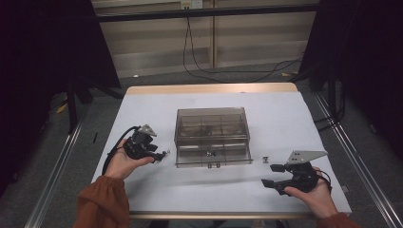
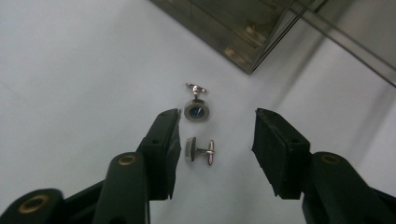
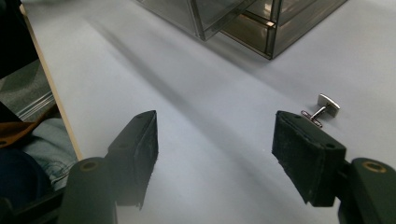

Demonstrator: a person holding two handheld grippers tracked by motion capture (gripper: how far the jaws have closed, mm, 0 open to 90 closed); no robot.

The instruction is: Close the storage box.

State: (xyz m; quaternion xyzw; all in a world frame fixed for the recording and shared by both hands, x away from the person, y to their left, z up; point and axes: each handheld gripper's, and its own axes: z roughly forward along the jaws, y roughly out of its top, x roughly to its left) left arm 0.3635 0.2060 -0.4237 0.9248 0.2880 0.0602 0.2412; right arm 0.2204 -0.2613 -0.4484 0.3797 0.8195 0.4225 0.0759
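Note:
Two silver cufflinks lie on the white table in the left gripper view. One with a round dark-blue face (image 2: 196,111) sits just beyond the jaw tips. The other (image 2: 200,150) lies on its side between the jaws, touching neither pad. My left gripper (image 2: 215,126) is open around it; in the high view it (image 1: 163,154) sits left of the smoky clear drawer box (image 1: 211,124). A third cufflink (image 3: 323,108) lies beyond my right gripper (image 3: 215,126), which is open with nothing between its jaws. In the high view that cufflink (image 1: 265,159) is just above the right gripper (image 1: 270,175).
The box's bottom drawer (image 1: 213,159) is pulled out toward me, with a small metal item (image 1: 209,153) inside. The box's corner (image 2: 254,42) is close ahead of the left gripper. The table's near edge (image 1: 237,214) runs just behind both hands.

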